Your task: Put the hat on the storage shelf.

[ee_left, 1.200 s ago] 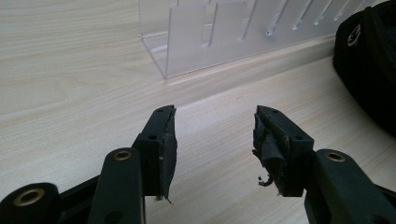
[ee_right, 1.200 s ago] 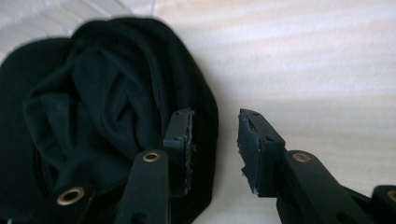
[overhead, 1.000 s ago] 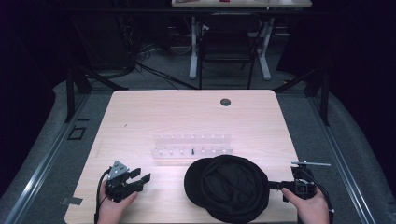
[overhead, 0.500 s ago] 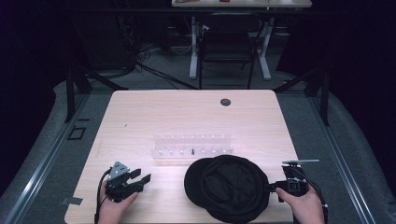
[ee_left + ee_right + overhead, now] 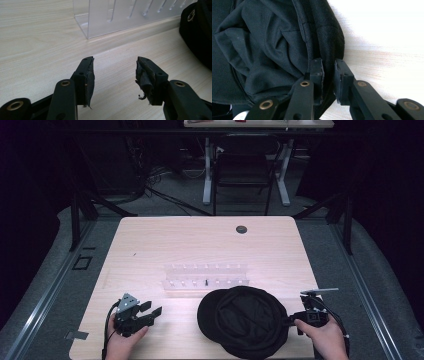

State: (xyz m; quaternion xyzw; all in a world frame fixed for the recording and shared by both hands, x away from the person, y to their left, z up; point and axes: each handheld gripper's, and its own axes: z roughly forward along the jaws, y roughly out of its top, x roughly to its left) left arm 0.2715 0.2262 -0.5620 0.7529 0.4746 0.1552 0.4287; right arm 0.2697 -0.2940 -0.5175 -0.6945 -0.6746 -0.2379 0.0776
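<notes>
- Shifted since the earlier frames: right gripper (image 5: pixel 292 320) drawn a little inward along the near edge, its grey plate now leaning differently; left gripper (image 5: pixel 150 311) kept in the same spot
- Seen in the right gripper view: right gripper (image 5: pixel 328 65) narrowed onto the rim of the black hat (image 5: pixel 274 47), one jaw inside the lining and one outside, cloth pinched between
- Seen from above: black hat (image 5: pixel 245 320) lying opening-up on the wooden surface (image 5: pixel 200 240) at the near right, just in front of the clear rack (image 5: pixel 206 275), right hand (image 5: pixel 322 337) behind the gripper at the near edge
- Found at the near left, in the left hand (image 5: pixel 122 340): left gripper, low over the surface and well apart from the hat
- Shown in the left gripper view: left gripper (image 5: pixel 114 68) spread wide, holding nothing, bare wood between the jaws, worn pads (image 5: pixel 90 77) frayed at the edges
- Visible ahead of those jaws: clear rack (image 5: pixel 125 15) with its slotted wall, and the hat's edge (image 5: pixel 197 37) at the right
- Noted at the far side of the surface: a small dark round hole (image 5: pixel 241 229)
</notes>
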